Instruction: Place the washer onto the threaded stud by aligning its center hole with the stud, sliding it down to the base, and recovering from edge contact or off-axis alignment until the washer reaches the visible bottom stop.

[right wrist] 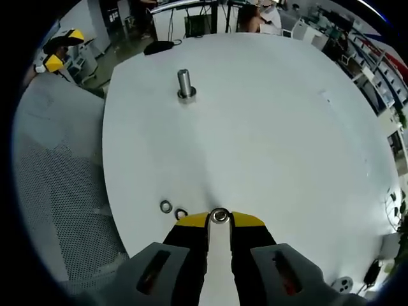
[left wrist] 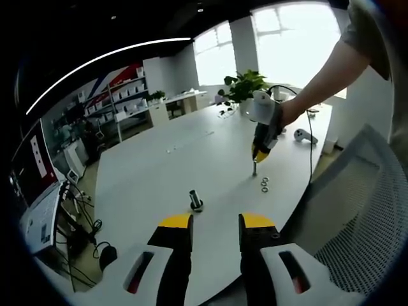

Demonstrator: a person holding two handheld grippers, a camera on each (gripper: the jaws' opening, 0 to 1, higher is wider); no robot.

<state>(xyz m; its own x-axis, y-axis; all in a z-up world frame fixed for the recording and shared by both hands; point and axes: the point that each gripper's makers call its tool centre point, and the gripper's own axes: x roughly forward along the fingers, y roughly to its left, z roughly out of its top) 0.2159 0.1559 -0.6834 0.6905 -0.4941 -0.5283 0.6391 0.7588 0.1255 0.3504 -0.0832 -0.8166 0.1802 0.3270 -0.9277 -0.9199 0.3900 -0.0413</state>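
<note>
Your right gripper [right wrist: 219, 220] clasps a washer [right wrist: 220, 215] near the table [right wrist: 287, 127] edge; bare tabletop separates it from the stud [right wrist: 185, 83]. Your left gripper [left wrist: 215, 224] gapes, unladen.

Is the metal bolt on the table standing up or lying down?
Standing up. The stud rises straight from its wide base on the white table, with no washer on it. Two washers lie flat near the right tongs.

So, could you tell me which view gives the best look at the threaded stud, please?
The right gripper view: the threaded stud stands upright on the white table, unobstructed and side-lit, its base visible. In the left gripper view the stud is smaller and darker, just beyond the left gripper.
</note>
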